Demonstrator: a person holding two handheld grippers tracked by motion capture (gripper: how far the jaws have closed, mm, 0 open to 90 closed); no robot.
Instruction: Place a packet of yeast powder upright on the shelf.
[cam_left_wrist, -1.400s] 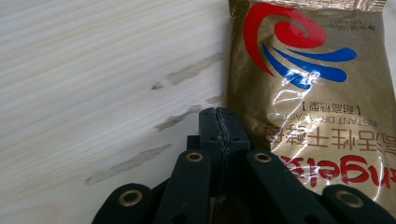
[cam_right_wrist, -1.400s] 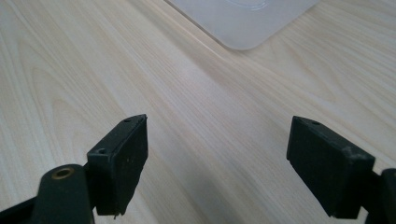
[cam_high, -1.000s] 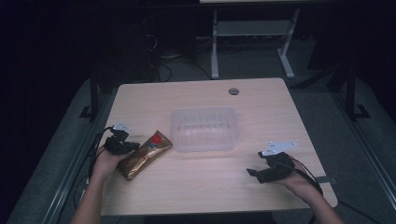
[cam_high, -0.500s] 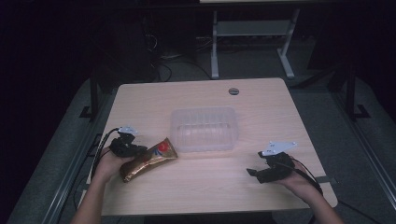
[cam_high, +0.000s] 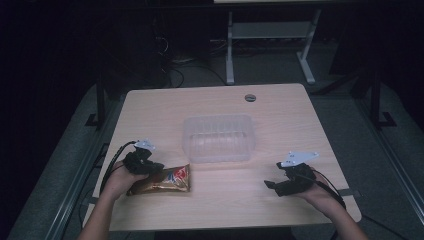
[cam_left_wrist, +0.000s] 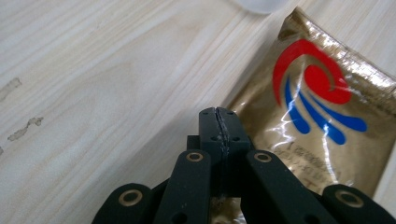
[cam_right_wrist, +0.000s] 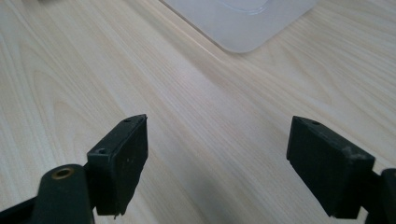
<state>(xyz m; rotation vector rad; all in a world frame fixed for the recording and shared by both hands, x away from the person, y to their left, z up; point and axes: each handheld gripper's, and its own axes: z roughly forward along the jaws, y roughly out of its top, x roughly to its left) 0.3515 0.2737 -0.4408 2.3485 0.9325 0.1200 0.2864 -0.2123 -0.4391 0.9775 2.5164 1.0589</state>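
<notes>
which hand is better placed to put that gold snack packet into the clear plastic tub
Left. The left gripper is shut on the gold packet, close to the clear tub. The right gripper is open with nothing between its jaws.

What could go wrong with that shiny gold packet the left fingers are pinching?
The left gripper is shut on just the edge of the gold snack packet, so the slick foil could slip free. The packet hangs low over the table and may drag on it. The clear plastic container looks light; a bump from the packet could push it away.
</notes>
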